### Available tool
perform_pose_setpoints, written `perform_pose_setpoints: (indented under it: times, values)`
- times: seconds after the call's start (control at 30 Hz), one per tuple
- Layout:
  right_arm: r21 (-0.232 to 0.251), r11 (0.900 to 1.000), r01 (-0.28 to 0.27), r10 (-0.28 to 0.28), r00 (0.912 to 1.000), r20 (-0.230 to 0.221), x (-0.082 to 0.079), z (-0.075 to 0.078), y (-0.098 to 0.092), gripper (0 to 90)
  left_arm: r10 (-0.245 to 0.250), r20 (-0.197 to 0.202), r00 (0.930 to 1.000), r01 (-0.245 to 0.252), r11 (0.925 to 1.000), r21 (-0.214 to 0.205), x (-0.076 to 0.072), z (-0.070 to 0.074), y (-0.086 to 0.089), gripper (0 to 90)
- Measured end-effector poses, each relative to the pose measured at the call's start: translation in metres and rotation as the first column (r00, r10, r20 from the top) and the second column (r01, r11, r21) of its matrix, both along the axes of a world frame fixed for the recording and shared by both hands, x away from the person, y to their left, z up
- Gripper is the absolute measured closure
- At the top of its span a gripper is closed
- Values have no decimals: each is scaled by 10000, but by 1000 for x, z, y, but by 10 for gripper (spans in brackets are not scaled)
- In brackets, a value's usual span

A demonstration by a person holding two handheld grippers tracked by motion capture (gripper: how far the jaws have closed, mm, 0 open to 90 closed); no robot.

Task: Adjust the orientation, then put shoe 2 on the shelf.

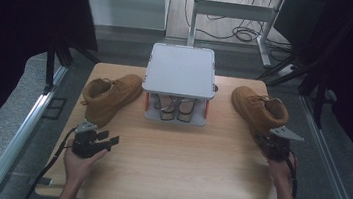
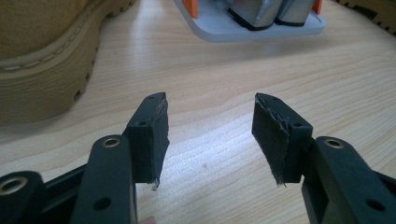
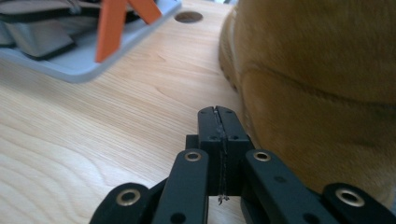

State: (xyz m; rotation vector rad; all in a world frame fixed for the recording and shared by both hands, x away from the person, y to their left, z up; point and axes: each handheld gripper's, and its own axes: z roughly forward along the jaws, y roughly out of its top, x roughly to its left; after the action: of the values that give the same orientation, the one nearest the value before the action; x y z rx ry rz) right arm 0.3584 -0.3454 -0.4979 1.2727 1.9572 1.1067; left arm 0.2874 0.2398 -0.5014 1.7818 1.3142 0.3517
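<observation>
Two tan work boots stand on the wooden table: the left boot [image 1: 110,95] [image 2: 42,51] and the right boot [image 1: 259,109] [image 3: 322,93]. Between them is a grey two-level shoe rack [image 1: 179,84] with orange posts and a pair of grey shoes [image 1: 176,108] on its lower shelf. My left gripper [image 1: 108,140] [image 2: 210,135] lies low on the table just in front of the left boot, jaws open with nothing between them. My right gripper [image 1: 265,140] [image 3: 218,121] sits at the heel of the right boot, jaws shut and empty, beside the boot's side.
The table [image 1: 172,164] has bare wood across its front and middle. A round hole [image 3: 188,17] is in the tabletop near the rack. Metal rails [image 1: 26,122] run along both sides; a desk frame and cables [image 1: 242,34] stand behind.
</observation>
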Motion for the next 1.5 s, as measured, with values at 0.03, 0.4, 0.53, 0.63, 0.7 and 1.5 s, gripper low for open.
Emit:
perform_pose_setpoints:
  times: [0.03,0.4,0.53,0.63,0.7,1.5]
  values:
    - [52,10000,-55,54,10000,59,-1,2,1,898,7,5,10000,-7,10000,-8,0,0,0,460]
    - [212,9986,-477,470,9983,359,-6,15,11,897,67,370,9993,-68,10000,21,-3,11,7,461]
    - [399,9972,-635,614,9968,514,-7,21,13,889,133,696,9975,-136,9999,39,-5,23,13,461]
    - [473,9965,-689,663,9962,557,-8,26,13,886,226,1000,9947,-225,9997,-19,-6,34,19,460]
    - [503,9959,-750,719,9955,614,-9,31,12,874,298,1194,9924,-291,9995,-75,-7,41,22,461]
    - [549,9958,-729,662,9910,1163,-12,76,-1,556,901,1986,9759,-985,9946,331,25,105,61,443]
